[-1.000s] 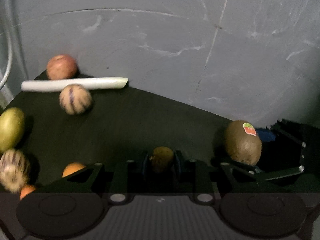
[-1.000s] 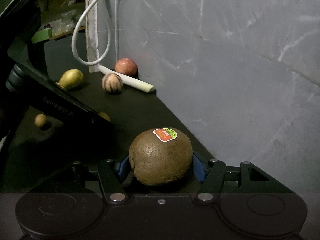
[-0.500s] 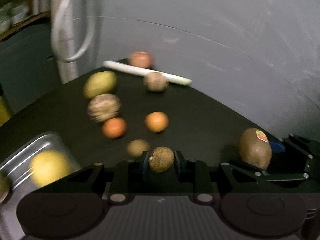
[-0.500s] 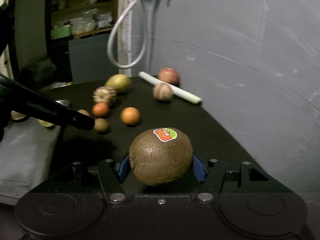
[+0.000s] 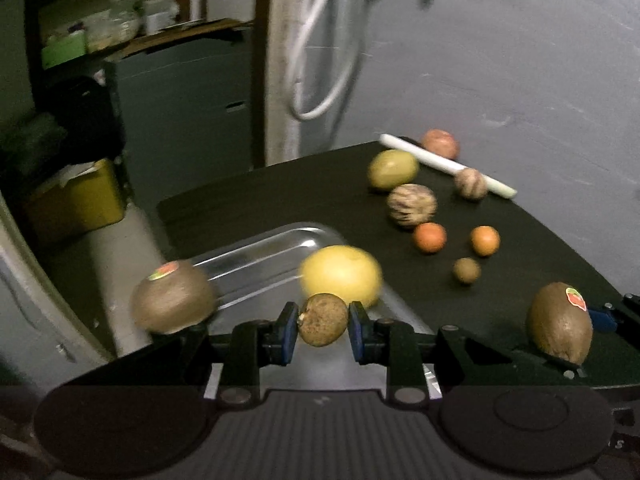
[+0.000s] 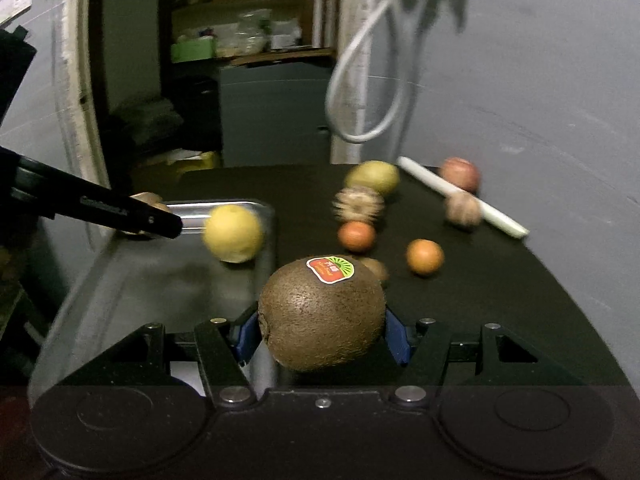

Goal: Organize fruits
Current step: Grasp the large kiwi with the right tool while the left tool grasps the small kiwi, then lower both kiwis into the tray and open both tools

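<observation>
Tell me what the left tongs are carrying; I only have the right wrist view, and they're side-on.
Observer: The left tongs are shut on a small brown round fruit.
Operator: Report what's behind them.
Observer: A stickered kiwi, blurred, at the left rim of the tray.
Operator: Check my fruit's position.
Observer: The held kiwi in your right tongs appears over the black tabletop, right of the tray.

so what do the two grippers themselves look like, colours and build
Both look alike. The left gripper and right gripper have black angular bodies with triangular cut-outs, silver screw heads, round black discs at the base and blue finger pads. In the right view, the left gripper's black side bears faint embossed lettering, unreadable. No cables or sleeves show.
</observation>
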Action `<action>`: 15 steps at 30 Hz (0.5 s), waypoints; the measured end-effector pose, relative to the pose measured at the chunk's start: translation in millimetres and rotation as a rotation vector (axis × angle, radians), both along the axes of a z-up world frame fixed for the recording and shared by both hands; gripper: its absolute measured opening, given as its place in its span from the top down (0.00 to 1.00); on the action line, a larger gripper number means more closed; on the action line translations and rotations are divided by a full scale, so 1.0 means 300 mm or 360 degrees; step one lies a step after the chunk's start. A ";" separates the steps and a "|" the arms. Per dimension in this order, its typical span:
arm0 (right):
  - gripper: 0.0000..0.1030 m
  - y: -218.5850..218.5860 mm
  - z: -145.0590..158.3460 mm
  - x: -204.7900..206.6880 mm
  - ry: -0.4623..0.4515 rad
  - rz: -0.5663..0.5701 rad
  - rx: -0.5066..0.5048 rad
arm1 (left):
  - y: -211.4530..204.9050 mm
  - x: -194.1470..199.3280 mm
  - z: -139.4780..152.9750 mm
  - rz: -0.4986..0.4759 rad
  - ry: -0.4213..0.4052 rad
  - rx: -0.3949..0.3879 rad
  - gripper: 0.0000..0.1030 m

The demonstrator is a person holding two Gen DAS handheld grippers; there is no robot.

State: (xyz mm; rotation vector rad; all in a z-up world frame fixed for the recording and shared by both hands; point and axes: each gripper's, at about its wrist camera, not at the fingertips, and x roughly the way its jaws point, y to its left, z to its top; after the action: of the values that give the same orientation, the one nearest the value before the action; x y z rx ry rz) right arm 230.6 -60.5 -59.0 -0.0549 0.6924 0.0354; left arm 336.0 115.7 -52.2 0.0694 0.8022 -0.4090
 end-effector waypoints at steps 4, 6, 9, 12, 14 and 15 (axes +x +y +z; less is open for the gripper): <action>0.38 0.092 -0.007 0.043 0.0013 0.0071 0.0005 | 0.088 0.013 -0.027 0.0065 0.0035 0.0005 0.72; 0.38 0.130 -0.016 0.069 0.0019 0.0106 0.0002 | 0.127 0.027 -0.041 0.0087 0.0055 0.0004 0.72; 0.38 0.178 -0.035 0.103 0.0037 0.0144 -0.0006 | 0.169 0.048 -0.061 0.0099 0.0072 0.0017 0.72; 0.38 0.215 -0.059 0.137 0.0062 0.0188 -0.0031 | 0.204 0.073 -0.083 0.0109 0.0098 0.0021 0.72; 0.38 0.240 -0.076 0.154 0.0081 0.0217 -0.0063 | 0.219 0.086 -0.094 0.0111 0.0107 0.0023 0.72; 0.38 0.252 -0.084 0.164 0.0093 0.0228 -0.0069 | 0.224 0.093 -0.099 0.0109 0.0113 0.0021 0.72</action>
State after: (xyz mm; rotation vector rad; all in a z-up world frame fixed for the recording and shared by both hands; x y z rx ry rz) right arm 279.9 15.0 -84.1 -0.1456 0.7468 0.1599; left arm 363.8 183.0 -81.8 0.0397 0.8749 -0.3428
